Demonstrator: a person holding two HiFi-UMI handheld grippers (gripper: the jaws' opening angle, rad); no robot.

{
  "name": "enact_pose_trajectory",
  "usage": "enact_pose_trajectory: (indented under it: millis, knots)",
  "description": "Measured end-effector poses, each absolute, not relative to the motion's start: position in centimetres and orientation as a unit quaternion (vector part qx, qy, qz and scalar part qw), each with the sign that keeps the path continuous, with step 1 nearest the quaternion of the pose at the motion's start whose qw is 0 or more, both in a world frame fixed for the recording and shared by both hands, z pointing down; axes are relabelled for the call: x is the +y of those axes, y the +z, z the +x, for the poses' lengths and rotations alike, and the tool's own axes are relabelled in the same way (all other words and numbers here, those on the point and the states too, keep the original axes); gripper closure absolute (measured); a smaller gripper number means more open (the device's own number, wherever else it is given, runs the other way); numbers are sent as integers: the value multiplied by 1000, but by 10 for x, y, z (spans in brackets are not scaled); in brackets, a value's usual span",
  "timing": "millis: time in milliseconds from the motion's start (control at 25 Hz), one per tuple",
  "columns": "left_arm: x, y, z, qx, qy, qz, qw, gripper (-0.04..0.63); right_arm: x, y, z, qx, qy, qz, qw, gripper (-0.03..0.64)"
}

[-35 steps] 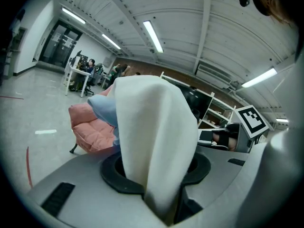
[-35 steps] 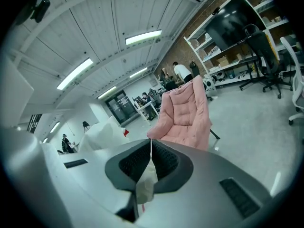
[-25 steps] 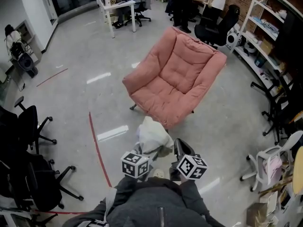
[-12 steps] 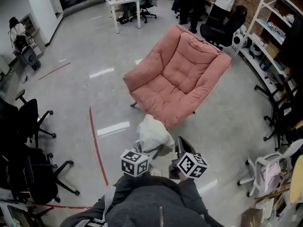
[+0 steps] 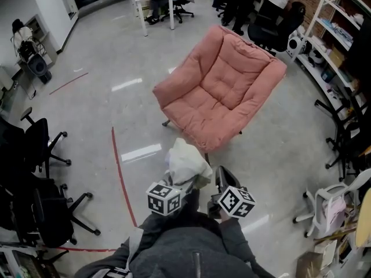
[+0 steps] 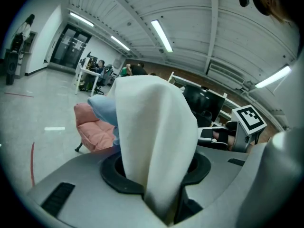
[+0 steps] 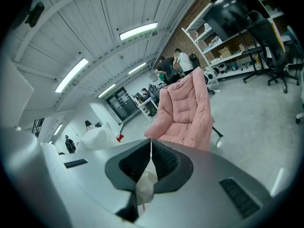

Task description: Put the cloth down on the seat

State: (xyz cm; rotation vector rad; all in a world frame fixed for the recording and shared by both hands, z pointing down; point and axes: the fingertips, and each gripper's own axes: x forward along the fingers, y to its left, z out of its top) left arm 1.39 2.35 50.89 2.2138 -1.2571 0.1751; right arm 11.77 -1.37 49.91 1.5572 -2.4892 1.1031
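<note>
A pink padded armchair (image 5: 220, 91) stands on the grey floor ahead of me, its seat bare. The white cloth (image 5: 186, 164) hangs bunched up between me and the chair's front edge. My left gripper (image 5: 177, 181) is shut on the cloth (image 6: 156, 141), which rises thick out of its jaws and has a pale blue fold (image 6: 102, 108). My right gripper (image 5: 223, 179) sits just right of the bundle. In the right gripper view its jaws (image 7: 151, 158) are shut, and a thin bit of the cloth (image 7: 145, 186) is pinched between the pads. The armchair (image 7: 185, 108) shows beyond them.
Black office chairs (image 5: 40, 155) stand at the left, with a red tape line (image 5: 120, 178) on the floor beside them. Shelving (image 5: 336, 33) and a white chair (image 5: 330, 204) line the right side. A white desk (image 5: 152, 2) and several people are at the far end.
The view has shifted a little, and the armchair now sits slightly higher and to the right. Both grippers keep the same hold on the cloth.
</note>
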Motion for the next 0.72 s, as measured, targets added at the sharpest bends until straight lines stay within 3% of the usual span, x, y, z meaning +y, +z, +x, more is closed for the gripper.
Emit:
enact_pose_trajectory:
  millis: [720]
  knots:
    - [-39,523,20,-463,77,831,299,423,-68,514,114,-790,366,492,15,604]
